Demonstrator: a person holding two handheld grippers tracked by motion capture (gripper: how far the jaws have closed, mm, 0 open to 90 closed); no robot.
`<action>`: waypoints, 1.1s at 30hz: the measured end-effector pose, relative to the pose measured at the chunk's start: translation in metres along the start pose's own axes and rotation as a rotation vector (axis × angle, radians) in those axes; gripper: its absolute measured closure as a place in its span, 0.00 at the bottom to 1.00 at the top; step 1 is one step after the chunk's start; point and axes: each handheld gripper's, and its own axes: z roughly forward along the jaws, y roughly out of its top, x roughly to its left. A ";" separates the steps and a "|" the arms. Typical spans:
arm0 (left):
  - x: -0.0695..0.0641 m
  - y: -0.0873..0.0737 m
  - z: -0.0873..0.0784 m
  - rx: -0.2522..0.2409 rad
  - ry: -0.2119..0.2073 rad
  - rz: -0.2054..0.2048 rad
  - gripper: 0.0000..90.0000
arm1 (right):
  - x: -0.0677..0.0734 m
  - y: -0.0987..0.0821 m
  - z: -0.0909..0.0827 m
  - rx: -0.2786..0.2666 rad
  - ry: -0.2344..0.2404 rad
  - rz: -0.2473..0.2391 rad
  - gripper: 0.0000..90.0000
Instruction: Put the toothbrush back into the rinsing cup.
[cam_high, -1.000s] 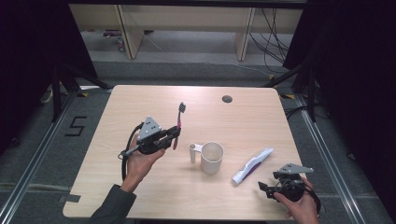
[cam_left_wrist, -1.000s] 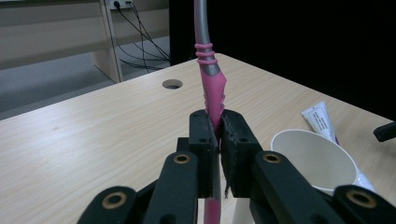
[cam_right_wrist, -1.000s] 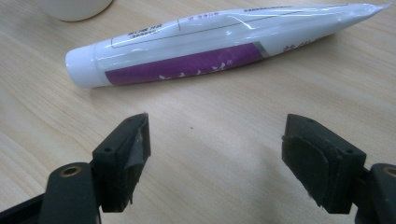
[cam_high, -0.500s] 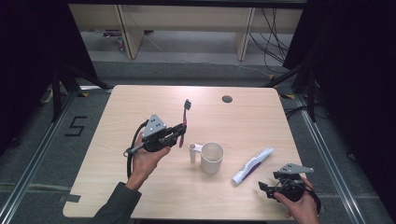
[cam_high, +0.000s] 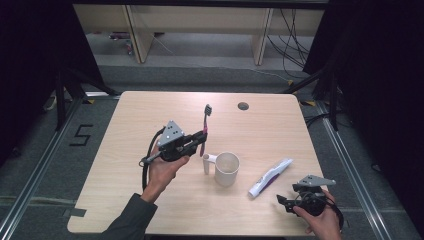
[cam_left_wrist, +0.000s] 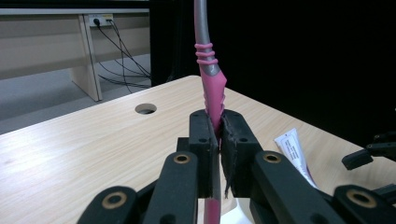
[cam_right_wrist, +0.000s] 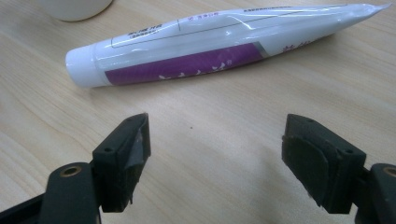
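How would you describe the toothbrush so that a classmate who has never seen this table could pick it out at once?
Start at the wooden table and find the white mug near its middle. Just left of it, the left tool is shut on the toothbrush, raised above the table. It alone is thin, pink and grey, with dark bristles on top, unlike the white and purple toothpaste tube lying flat.

We see the pink-and-grey toothbrush (cam_high: 204, 129) clamped by its pink handle in the left gripper (cam_high: 200, 140), standing near upright above the table, bristles up, just beside the cup.

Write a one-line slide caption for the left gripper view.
Left gripper clamps a pink toothbrush upright above the wooden table.
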 end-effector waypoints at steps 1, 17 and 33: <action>-0.001 0.000 0.001 0.001 -0.003 0.001 0.92 | -0.001 0.000 0.000 -0.007 -0.001 -0.011 0.27; -0.003 -0.009 0.015 0.019 -0.002 0.017 0.92 | 0.000 0.000 0.001 -0.006 0.002 -0.006 0.27; -0.002 -0.028 0.017 0.060 -0.003 0.009 0.92 | 0.000 0.000 0.001 -0.006 0.002 -0.013 0.27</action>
